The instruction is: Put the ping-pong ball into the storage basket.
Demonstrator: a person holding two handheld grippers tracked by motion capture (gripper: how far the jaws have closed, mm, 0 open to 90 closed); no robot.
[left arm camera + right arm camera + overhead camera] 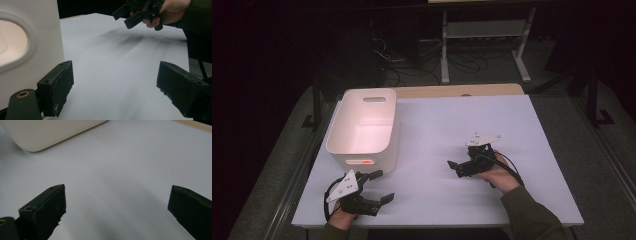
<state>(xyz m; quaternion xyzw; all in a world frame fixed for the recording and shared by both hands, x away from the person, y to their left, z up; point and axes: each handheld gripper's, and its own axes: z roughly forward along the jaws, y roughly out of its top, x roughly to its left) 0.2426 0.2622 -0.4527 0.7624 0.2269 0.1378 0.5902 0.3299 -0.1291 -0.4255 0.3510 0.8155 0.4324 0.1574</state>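
Hovering with jaws apart and empty, the left gripper sits just beside the white bin while the right gripper, equally wide, hangs mid-worktop, so I judge picking comes next.

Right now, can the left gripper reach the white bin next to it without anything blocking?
Probably yes. The left gripper is open and empty, and the white bin stands just beyond it, with bare table between. The right gripper is off to the side.
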